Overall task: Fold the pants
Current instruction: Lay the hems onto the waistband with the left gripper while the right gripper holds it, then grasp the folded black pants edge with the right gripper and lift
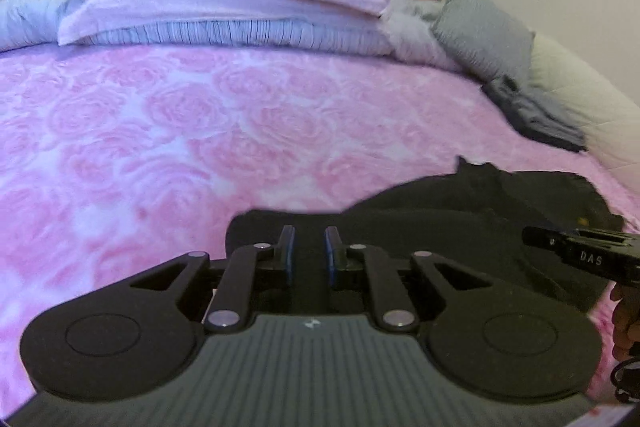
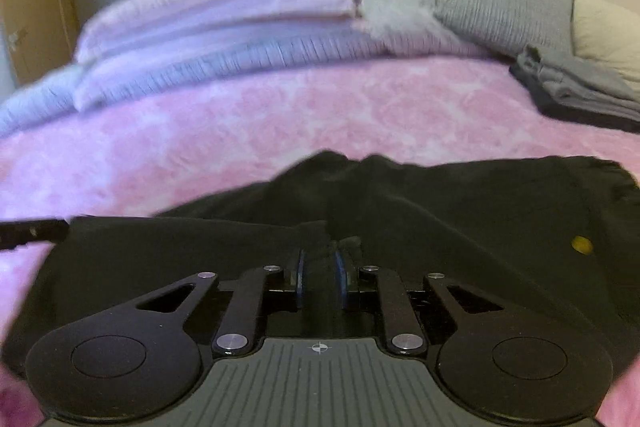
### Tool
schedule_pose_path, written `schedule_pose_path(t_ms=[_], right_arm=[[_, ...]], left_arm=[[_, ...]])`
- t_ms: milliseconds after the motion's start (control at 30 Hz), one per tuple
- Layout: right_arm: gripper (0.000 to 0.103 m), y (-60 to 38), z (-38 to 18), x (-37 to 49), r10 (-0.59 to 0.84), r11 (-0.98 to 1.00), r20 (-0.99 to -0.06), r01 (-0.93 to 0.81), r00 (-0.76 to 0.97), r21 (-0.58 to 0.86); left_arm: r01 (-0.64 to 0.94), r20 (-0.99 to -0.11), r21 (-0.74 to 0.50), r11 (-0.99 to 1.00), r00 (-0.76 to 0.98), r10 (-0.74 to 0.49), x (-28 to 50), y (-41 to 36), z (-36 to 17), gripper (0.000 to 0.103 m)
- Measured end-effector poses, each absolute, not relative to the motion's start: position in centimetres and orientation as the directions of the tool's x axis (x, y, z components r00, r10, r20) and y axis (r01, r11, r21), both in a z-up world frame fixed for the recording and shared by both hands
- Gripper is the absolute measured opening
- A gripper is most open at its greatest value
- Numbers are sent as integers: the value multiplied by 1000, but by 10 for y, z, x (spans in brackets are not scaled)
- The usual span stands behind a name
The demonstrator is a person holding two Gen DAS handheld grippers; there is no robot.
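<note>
A: Where are the pants (image 2: 440,227)?

B: Black, lying on the pink blanket (image 2: 240,115) at the near edge, spread mostly to the right. A small yellow tag (image 2: 582,245) shows on that side.

A: And the tongs?

B: The right gripper (image 2: 320,267) has a ridge of black cloth pinched between its blue pads, so it is clamped on the pants. The left gripper (image 1: 310,247) has its fingers close together with a narrow gap, over the pants' left end; whether cloth sits in that gap I cannot tell.

A: Which step, then?

B: I judge a fold is under way, the cloth gathered for carrying over. Next calls for lifting both ends level and laying one half squarely on the other.

A: Anything hidden?

B: The near part of the pants lies under both grippers. Waistband and legs cannot be told apart; motion blur softens everything.
</note>
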State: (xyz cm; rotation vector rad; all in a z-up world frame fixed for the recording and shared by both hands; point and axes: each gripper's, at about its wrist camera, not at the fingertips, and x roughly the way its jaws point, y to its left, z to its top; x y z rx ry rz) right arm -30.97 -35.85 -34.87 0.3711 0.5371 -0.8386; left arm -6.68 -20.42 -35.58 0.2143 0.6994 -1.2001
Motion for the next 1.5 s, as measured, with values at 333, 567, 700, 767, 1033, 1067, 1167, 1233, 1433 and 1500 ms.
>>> schedule_pose_path(t_ms=[333, 567, 700, 767, 1033, 1067, 1167, 1233, 1433, 1500], right_arm=[[13, -323, -362, -302, -584, 672, -657, 739, 477, -60], [50, -282, -335, -343, -623, 633, -623, 773, 473, -46], [52, -262, -329, -364, -640, 623, -620, 779, 454, -73], [52, -250, -325, -373, -661, 624, -600, 775, 450, -106], [52, -211, -323, -382, -700, 649, -548, 728, 458, -220], [52, -207, -324, -381, -697, 656, -549, 720, 461, -229], [52, -195, -332, -371, -685, 687, -551, 673, 476, -273], [52, -189, -338, -362, -674, 712, -551, 632, 492, -307], [52, -178, -358, -327, -649, 758, -551, 509, 525, -408], [52, -177, -365, -314, -634, 773, -554, 466, 540, -432]], left_arm=[[882, -671, -182, 435, 212, -710, -96, -173, -378, 11], [870, -680, -190, 454, 217, -700, -120, -141, -345, 28], [875, -687, -187, 446, 209, -696, -139, -120, -333, 37], [876, -692, -184, 445, 206, -692, -145, -111, -328, 38], [876, -700, -175, 450, 211, -682, -155, -73, -320, 45], [874, -705, -176, 453, 209, -678, -155, -68, -323, 45], [865, -723, -180, 468, 206, -659, -152, -60, -331, 45], [858, -734, -183, 480, 205, -648, -148, -56, -338, 45], [843, -748, -191, 503, 207, -631, -136, -51, -348, 45], [835, -753, -195, 515, 209, -623, -129, -51, -351, 45]])
